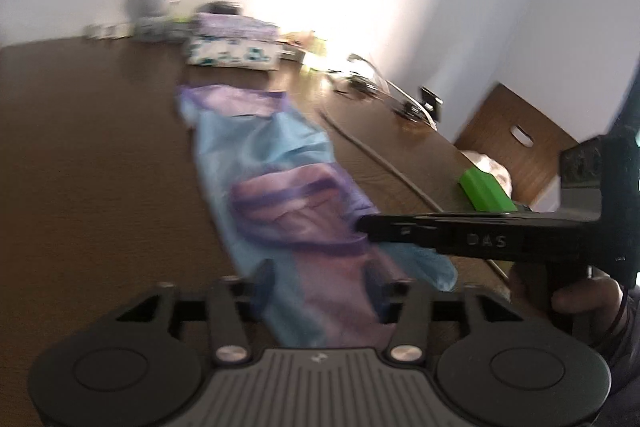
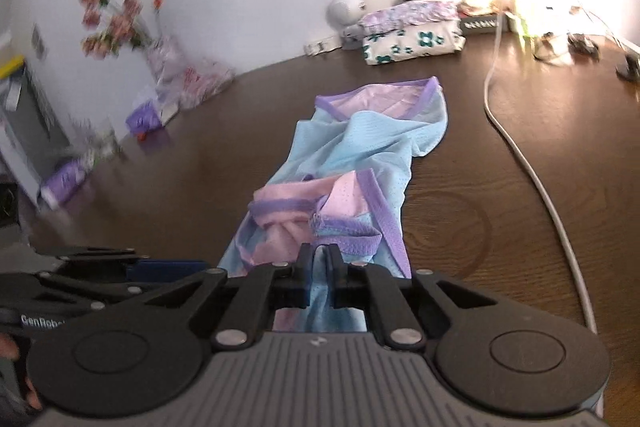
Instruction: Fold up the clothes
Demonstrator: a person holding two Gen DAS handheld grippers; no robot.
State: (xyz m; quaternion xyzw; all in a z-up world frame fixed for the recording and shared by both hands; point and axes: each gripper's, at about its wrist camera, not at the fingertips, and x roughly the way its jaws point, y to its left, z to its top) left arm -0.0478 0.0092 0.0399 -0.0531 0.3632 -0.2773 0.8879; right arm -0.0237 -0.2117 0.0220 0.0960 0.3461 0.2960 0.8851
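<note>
A light-blue and pink garment [image 2: 372, 143] with purple trim lies as a long narrow strip on the dark wooden table [image 2: 192, 187]. Its near end is bunched. My right gripper [image 2: 319, 263] is shut on a fold of light-blue cloth at this near end. In the left wrist view the same garment [image 1: 264, 155] runs away from me, and my left gripper [image 1: 324, 287] stands open with the cloth's near end lying between its spread fingers. The right gripper [image 1: 362, 227] comes in from the right, its tip on the bunched pink part. The left gripper [image 2: 160, 267] shows at the lower left.
A stack of folded clothes [image 2: 412, 35] sits at the back by the wall, next to a white round object [image 2: 344, 9]. A white cable [image 2: 520, 155] runs along the table to the right of the garment. Flowers and wrapped packets [image 2: 168, 75] stand at the left. A green object [image 1: 484, 191] and a wooden chair back [image 1: 516, 143] are at the right.
</note>
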